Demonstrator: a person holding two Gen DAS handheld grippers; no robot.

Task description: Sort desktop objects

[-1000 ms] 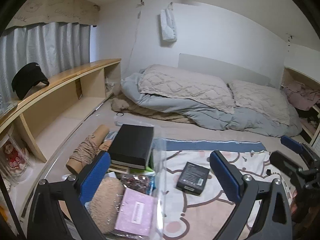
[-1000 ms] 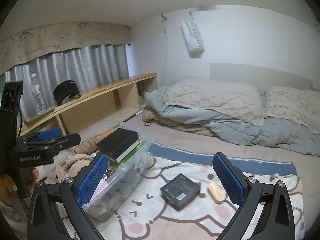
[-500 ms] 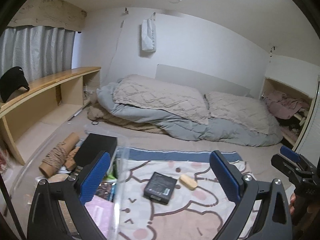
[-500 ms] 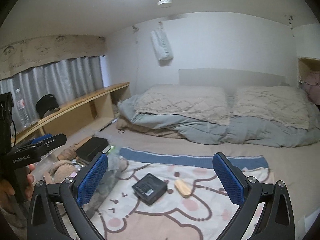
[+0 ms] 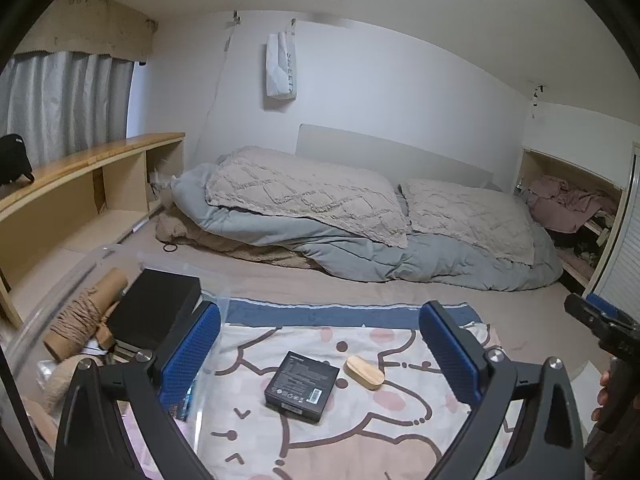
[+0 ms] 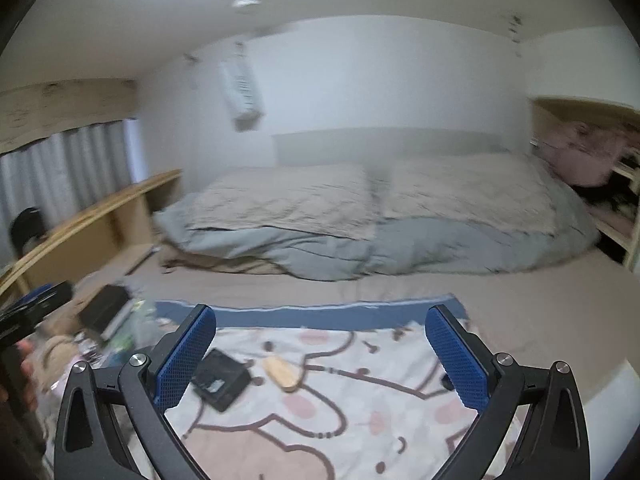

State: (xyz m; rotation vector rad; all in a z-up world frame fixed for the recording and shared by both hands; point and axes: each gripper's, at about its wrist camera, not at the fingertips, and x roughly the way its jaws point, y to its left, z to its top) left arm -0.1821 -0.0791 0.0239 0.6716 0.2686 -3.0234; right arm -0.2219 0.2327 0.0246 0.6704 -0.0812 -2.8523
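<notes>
A flat black box [image 5: 302, 386] and a small oval wooden piece [image 5: 365, 372] lie side by side on a cartoon-print blanket [image 5: 352, 436]. My left gripper [image 5: 320, 356] is open and empty just above and in front of them. My right gripper [image 6: 320, 354] is also open and empty; its blurred view shows the black box [image 6: 221, 378] and the wooden piece [image 6: 281, 373] low and left between its fingers. A clear plastic bin [image 5: 100, 264] at the left holds a larger black box [image 5: 154, 306] and a twine-wrapped cardboard roll [image 5: 82, 316].
Folded grey and beige bedding [image 5: 360, 216] lies across the back of the bed. A wooden shelf [image 5: 80, 176] runs along the left wall, another with clothes [image 5: 568, 204] at the right. The right gripper's body shows at the left wrist view's right edge [image 5: 608, 328].
Both grippers have swung to the right, away from the bin, so the black box and wooden piece now sit between the left fingers. The right view is motion-blurred. Both stay open.
</notes>
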